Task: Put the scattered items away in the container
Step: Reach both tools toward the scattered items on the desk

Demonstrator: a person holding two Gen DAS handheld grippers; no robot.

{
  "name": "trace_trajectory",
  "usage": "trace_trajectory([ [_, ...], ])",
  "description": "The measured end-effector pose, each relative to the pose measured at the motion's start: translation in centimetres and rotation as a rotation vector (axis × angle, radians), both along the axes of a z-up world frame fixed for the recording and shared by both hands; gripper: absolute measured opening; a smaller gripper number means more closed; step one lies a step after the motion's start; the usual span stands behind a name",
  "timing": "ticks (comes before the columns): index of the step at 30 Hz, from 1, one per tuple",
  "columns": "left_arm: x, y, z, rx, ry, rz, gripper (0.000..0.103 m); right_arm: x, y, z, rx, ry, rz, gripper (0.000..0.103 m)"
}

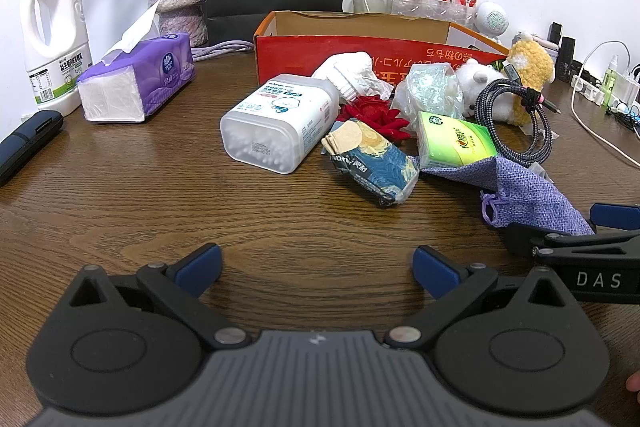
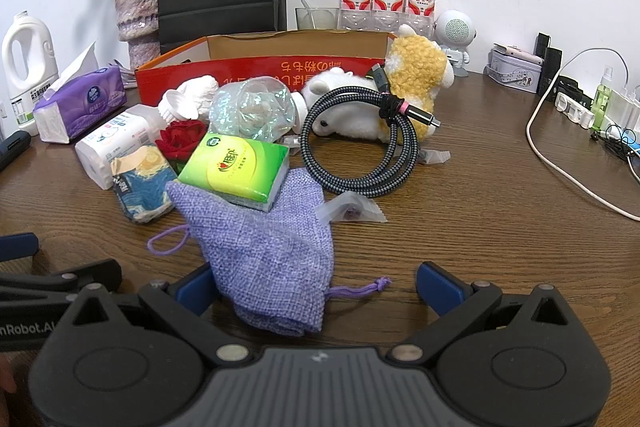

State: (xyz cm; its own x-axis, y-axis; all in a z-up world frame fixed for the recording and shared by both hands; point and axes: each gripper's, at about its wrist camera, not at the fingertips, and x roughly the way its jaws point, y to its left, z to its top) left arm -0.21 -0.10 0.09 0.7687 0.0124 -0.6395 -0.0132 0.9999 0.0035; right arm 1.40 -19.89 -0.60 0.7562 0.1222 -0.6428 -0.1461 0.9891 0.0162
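The wooden table (image 1: pixel 120 211) runs out ahead of both tools, and at its far side, straight beyond the clutter, sits the red cardboard box (image 2: pixel 256 67), open at the top and showing its brown inner wall. That is the container, and every scattered thing still lies on the table in front of it.

The left gripper (image 1: pixel 316 269) has its jaws spread wide over bare wood with nothing between them. The right gripper (image 2: pixel 314 287) is just as wide; the near end of the purple burlap pouch (image 2: pixel 264 247) lies between its blue pads, close against the left one, though I cannot tell whether it touches.

Ahead of the right gripper and slightly right, a yellow-and-white plush toy (image 2: pixel 412 87) lies against the box's corner, with a coiled braided cable (image 2: pixel 360 147) resting on it. Ahead of the left gripper, a little to its right, a cotton swab tub (image 1: pixel 276 123) lies on its side. A green tissue pack (image 2: pixel 236 167) rests on the pouch's far end. Left of that is a blue-and-yellow packet (image 2: pixel 140 187), and behind it a red fabric flower (image 2: pixel 180 139). Nearer the box lie a crinkled clear plastic wrap (image 2: pixel 252 111) and a white bundle (image 2: pixel 192 95). A small clear sachet (image 2: pixel 352 213) lies just right of the pouch.
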Motion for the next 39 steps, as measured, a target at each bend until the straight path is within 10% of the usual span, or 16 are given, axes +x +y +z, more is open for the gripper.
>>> trace_trajectory([
  [31, 0.0, 0.4, 0.3, -0.012, -0.003, -0.044, 0.103, 0.2, -0.1, -0.3, 0.002, 0.024, 0.028, 0.102],
  [39, 1.7, 2.3, 2.9, -0.002, -0.122, -0.110, 0.096, 1.0, -0.5, 3.7, 0.229, -0.098, 0.176, 0.087],
])
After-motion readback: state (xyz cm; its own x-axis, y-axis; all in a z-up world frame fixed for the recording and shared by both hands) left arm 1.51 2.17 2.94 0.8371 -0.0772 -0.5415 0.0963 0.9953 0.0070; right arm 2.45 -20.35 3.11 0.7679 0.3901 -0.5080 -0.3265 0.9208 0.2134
